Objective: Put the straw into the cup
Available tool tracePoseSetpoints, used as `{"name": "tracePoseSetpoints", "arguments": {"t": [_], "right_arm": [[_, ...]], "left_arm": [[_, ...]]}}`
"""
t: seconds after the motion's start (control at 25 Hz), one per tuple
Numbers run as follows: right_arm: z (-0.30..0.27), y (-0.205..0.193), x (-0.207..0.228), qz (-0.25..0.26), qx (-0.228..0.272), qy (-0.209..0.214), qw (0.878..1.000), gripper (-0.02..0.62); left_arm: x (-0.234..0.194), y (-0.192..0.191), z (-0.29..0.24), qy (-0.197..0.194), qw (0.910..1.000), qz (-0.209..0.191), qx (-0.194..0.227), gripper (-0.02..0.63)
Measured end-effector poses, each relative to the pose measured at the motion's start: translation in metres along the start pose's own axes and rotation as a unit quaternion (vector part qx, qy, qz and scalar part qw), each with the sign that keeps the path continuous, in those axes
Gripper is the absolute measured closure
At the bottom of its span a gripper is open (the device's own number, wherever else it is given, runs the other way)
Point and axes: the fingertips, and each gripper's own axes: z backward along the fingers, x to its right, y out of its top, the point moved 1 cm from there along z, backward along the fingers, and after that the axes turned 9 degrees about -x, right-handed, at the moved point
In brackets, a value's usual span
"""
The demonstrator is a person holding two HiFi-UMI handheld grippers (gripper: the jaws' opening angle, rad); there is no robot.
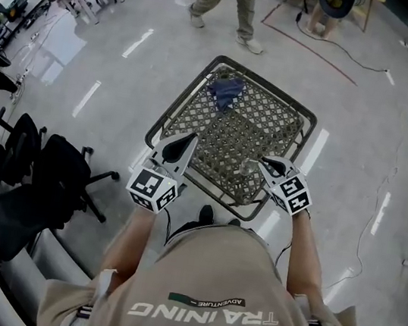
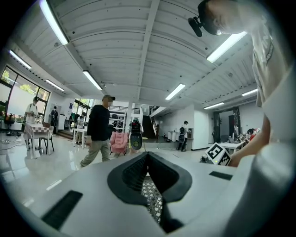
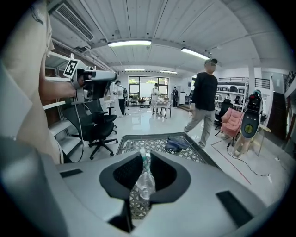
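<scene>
My right gripper (image 1: 262,162) hangs over the near edge of the lattice-top table (image 1: 306,122), tilted down. It is shut on a pale straw (image 3: 143,158) wrapped in clear crinkled plastic (image 3: 145,183); the clear bundle (image 1: 248,166) pokes out past its fingertips. In the right gripper view the jaws (image 3: 144,156) pinch the bundle upright. My left gripper (image 1: 189,141) is level at the table's near left edge, its jaws (image 2: 148,155) shut with nothing between them. I can make out no cup in any view.
A crumpled blue cloth (image 1: 227,91) lies on the far part of the table (image 3: 157,140). Black office chairs (image 1: 41,171) stand to the left. A person (image 1: 229,1) walks on the floor beyond the table. A cable (image 1: 343,58) trails across the far floor.
</scene>
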Motion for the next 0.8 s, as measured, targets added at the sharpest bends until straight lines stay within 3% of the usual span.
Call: {"name": "tracePoseSetpoints", "arguments": {"t": [0.12,0.52,0.8], "right_arm": [[-0.005,0.001,0.001,-0.003,-0.005,0.006,1.0,0.446],[0.013,0.022,0.008,-0.01,0.036,-0.018,0.999,0.448],[0.053,0.053,0.013,-0.02,0.098,-0.061,0.993,0.505]], "left_arm": [[-0.007,0.0,0.001,0.002,1.0,0.0,0.003,0.589],[-0.006,0.003,-0.005,-0.012,0.9999,0.0,0.011,0.589],[0.001,0.007,-0.009,-0.024,0.9996,-0.008,0.011,0.589]]}}
